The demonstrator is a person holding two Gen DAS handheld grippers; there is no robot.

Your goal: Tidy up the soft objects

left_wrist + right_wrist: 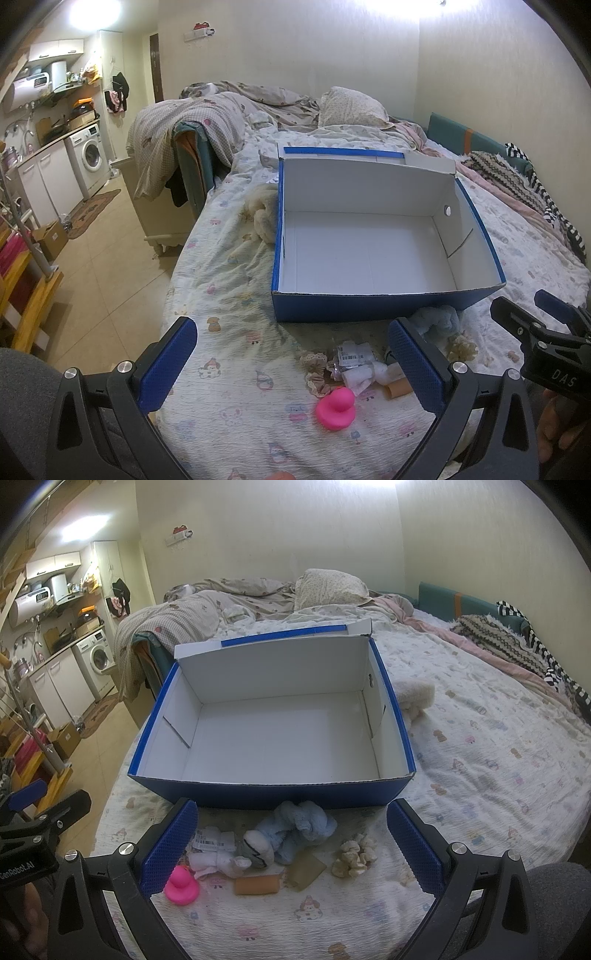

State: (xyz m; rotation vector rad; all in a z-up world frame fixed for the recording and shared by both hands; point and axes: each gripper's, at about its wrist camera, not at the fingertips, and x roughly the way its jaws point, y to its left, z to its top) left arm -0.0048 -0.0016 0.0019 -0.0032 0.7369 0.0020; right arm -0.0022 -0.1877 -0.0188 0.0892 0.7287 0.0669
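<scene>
On the bed (pixel 480 757), just near of the open blue cardboard box (pixel 273 716), a cluster of soft things is lying: a pink rubber duck (pixel 180 885) at the left, a light blue plush toy (pixel 295 829) touching the box's near wall, a cream scrunchie (pixel 354 854) to the right. Both the left hand-held gripper (pixel 291 369) and the right hand-held gripper (pixel 291 849) are hovering released, jaws spread wide, grasping nothing. A cream fluffy item (pixel 415 696) is resting against the box's right side.
</scene>
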